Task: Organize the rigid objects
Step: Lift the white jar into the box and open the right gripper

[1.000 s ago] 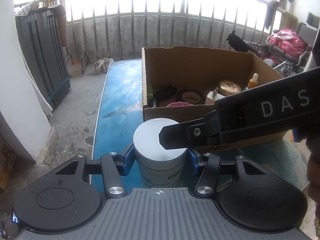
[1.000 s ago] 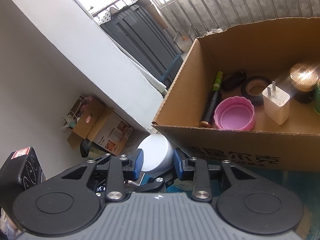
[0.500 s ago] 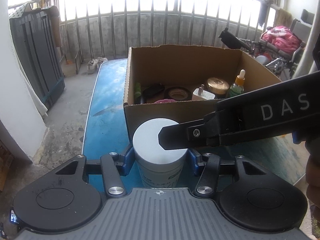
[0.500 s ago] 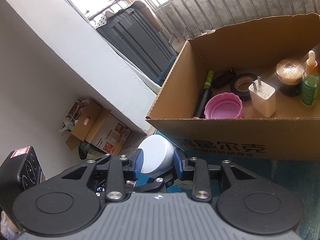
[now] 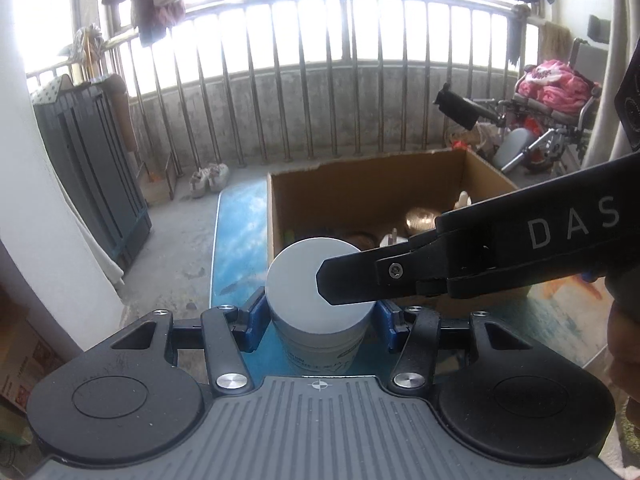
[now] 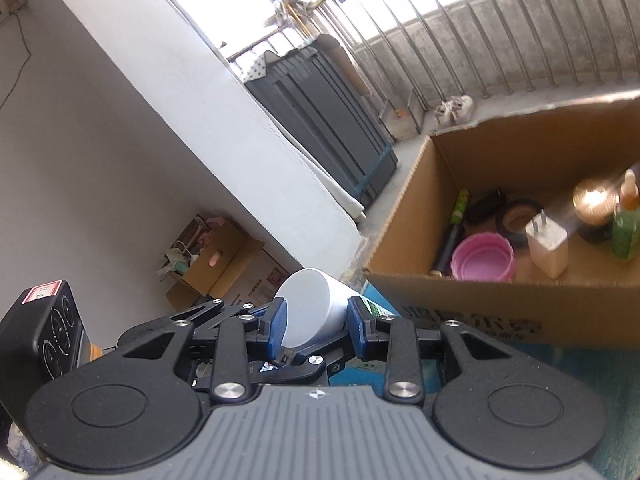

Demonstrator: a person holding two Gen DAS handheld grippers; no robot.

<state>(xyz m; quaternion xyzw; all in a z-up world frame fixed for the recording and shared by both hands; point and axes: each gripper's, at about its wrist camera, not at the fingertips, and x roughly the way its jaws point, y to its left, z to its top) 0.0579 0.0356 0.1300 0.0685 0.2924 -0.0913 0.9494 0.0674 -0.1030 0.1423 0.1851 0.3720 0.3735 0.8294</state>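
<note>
A white jar with a flat white lid [image 5: 304, 280] is clamped on both sides by my left gripper [image 5: 318, 316], whose blue pads press its sides. My right gripper [image 6: 316, 316] is shut on the same jar [image 6: 312, 304] from the other side; one of its black fingers [image 5: 360, 280] lies across the lid in the left wrist view. The jar is held above the blue table [image 5: 240, 240], in front of the open cardboard box [image 5: 280, 200]. The box [image 6: 460, 296] holds a pink lid [image 6: 482, 258], a white plug [image 6: 548, 248], black tape [image 6: 516, 218], a gold-capped jar [image 6: 594, 204] and a green dropper bottle [image 6: 626, 224].
A metal railing [image 5: 320, 80] closes the balcony behind the box. A dark cabinet [image 5: 92, 168] stands at the left, a wheelchair with pink cloth [image 5: 552, 92] at the right. Cardboard boxes [image 6: 216, 264] sit on the floor below the white wall.
Both grippers, still clamped on the jar, have risen and tilted up. The box now sits lower and farther in both views, and the jar is higher against its front wall.
</note>
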